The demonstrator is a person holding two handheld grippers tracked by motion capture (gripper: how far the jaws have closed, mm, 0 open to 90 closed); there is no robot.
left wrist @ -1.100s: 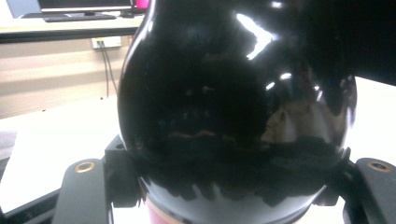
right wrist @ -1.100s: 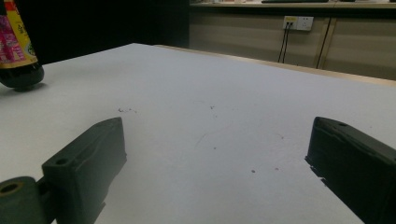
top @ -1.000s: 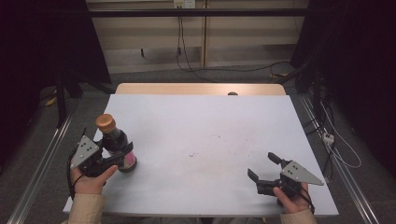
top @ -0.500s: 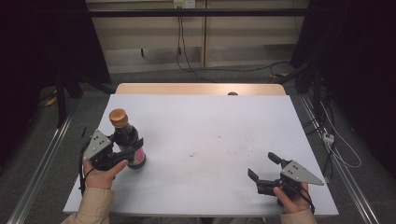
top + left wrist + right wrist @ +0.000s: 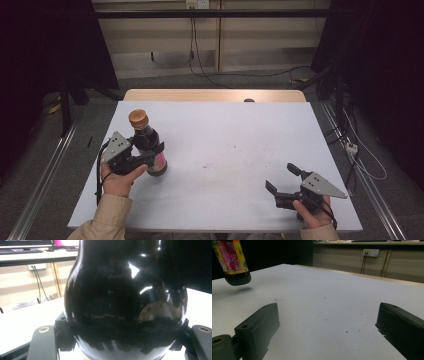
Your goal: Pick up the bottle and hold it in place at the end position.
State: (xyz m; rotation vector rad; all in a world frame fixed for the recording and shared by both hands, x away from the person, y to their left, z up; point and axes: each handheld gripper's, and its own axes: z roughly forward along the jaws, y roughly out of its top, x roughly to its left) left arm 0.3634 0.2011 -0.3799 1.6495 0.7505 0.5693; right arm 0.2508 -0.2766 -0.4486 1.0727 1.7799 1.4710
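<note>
White and bare in the high view, the desk (image 5: 225,165) carries a dark bottle (image 5: 148,145) with a brown cap near its left side, clamped by the left tool (image 5: 150,154). At the near right the right tool (image 5: 281,179) rests with jaws spread, nothing between them.

From the left gripper view, the glossy black bottle (image 5: 125,302) sits pinched between both jaws.

From the right gripper view, the bottle's (image 5: 233,262) labelled base hangs just clear of the desk (image 5: 332,297), well apart from the open jaws.
</note>
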